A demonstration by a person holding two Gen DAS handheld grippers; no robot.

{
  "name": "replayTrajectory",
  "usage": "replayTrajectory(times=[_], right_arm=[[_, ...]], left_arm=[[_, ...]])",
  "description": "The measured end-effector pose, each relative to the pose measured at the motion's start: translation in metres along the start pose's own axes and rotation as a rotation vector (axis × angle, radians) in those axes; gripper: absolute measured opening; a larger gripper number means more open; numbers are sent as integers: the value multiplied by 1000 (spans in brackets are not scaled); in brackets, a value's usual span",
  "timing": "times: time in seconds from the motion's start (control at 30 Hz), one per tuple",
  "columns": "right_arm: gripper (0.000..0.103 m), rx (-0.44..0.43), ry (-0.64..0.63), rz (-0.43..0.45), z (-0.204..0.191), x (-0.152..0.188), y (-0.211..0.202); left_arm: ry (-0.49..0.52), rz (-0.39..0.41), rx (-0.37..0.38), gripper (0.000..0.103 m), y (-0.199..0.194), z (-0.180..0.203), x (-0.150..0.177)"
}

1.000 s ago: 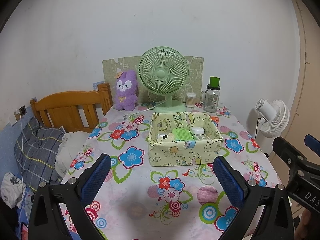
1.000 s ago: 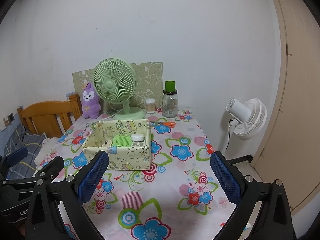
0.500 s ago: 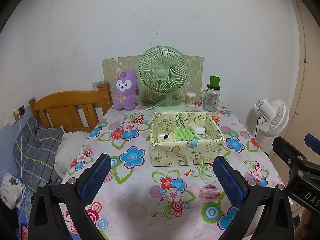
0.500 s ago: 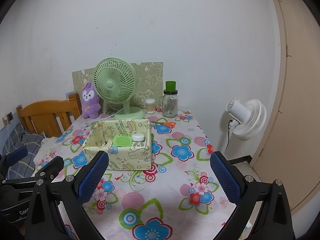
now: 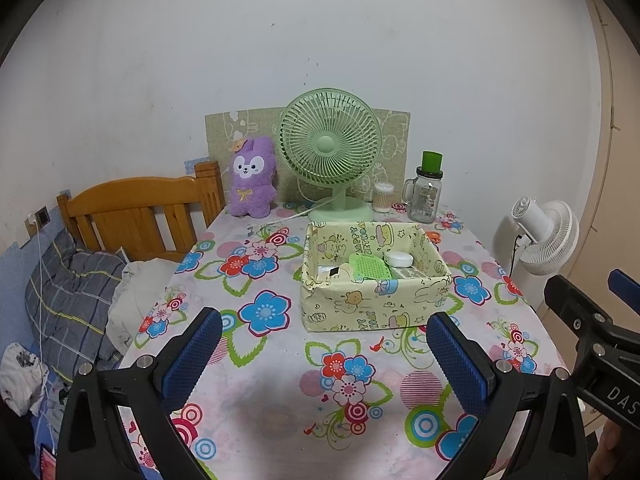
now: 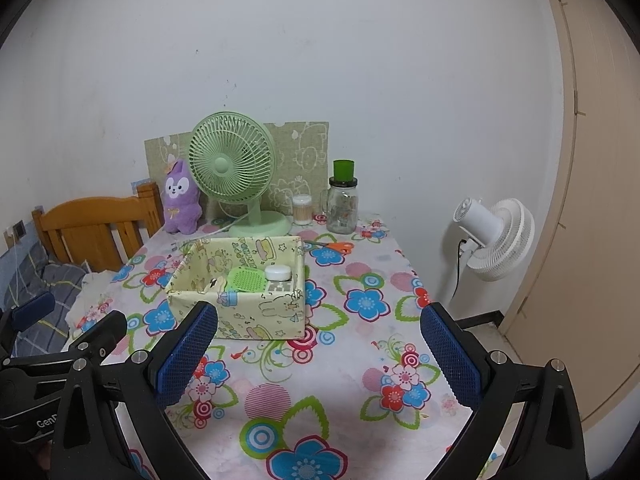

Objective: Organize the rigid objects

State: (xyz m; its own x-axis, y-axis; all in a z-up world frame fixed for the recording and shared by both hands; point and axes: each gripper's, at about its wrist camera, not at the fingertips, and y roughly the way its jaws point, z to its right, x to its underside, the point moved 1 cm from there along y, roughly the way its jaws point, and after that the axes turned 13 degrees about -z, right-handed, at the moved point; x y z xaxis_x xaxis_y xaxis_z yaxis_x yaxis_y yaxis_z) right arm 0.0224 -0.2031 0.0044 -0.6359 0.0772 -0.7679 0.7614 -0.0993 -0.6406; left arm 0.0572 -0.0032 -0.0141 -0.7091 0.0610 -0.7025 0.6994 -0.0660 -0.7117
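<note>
A pale yellow cartoon-print box (image 5: pixel 372 304) (image 6: pixel 256 316) stands on the flowered table (image 5: pixel 276 384) (image 6: pixel 332 384). Inside it lie a green perforated piece (image 5: pixel 370 267) (image 6: pixel 246 279), a white round jar (image 5: pixel 398 258) (image 6: pixel 277 272) and a few small items. My left gripper (image 5: pixel 322 356) hangs open over the near table, well short of the box. My right gripper (image 6: pixel 318 356) is open too, with the box beyond its left finger. Nothing sits between either pair of fingers. Orange-handled scissors (image 6: pixel 338 246) lie behind the box.
At the back stand a green desk fan (image 5: pixel 330 152) (image 6: pixel 234 168), a purple plush (image 5: pixel 252 178) (image 6: pixel 182 198), a cotton-swab jar (image 5: pixel 383 197) (image 6: pixel 302 210) and a glass jar with a green lid (image 5: pixel 428 192) (image 6: pixel 342 204). A wooden bed frame (image 5: pixel 136 212) is left; a white floor fan (image 6: pixel 496 240) right.
Both views have shifted only slightly; the box sits a little farther right in the left wrist view. Both grippers stay open and hold nothing.
</note>
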Motion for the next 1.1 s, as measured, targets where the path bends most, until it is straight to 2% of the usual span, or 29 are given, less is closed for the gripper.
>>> replayTrajectory(times=[1.1], right_arm=[[102,-4,5,5,-2,0,0]], left_arm=[[-1,11,-5,103,-3,-3,0]])
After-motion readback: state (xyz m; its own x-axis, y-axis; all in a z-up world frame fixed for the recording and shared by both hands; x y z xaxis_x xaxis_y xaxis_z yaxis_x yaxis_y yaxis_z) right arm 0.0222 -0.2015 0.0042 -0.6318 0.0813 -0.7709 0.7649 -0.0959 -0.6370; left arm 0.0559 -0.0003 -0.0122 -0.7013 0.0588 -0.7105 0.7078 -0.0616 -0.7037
